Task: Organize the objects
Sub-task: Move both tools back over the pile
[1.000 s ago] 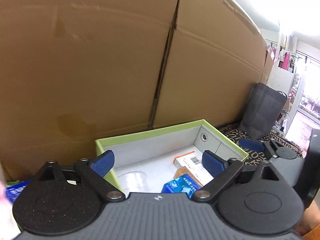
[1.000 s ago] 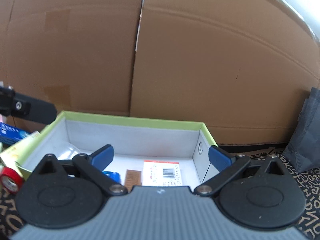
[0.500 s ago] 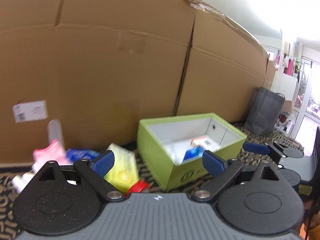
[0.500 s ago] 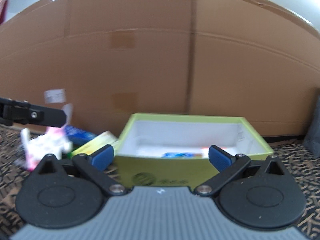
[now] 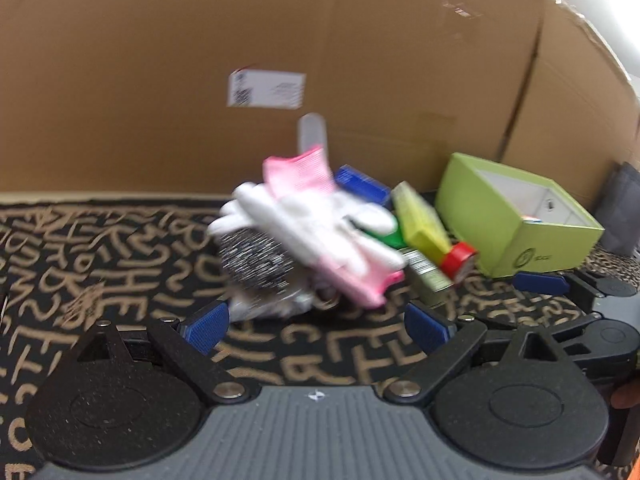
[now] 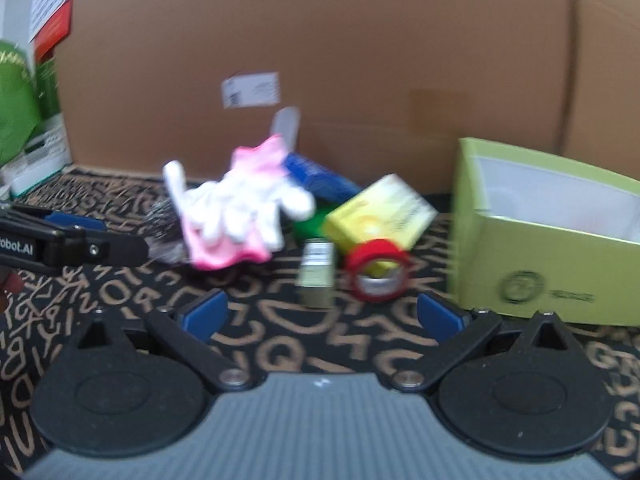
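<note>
- Left gripper [image 5: 316,324] hovers low before the pile, jaws apart, empty.
- Right gripper [image 6: 322,314] likewise, jaws apart.
- One pink-and-white glove [image 6: 236,216], one red tape roll [image 6: 376,270], one green box [image 6: 548,236].

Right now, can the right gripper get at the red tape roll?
Probably yes. The right gripper is open and empty, and the red tape roll lies ahead on the patterned mat, slightly right of centre, with bare mat between. The yellow box leans close behind it and the green box crowds its right.
</note>
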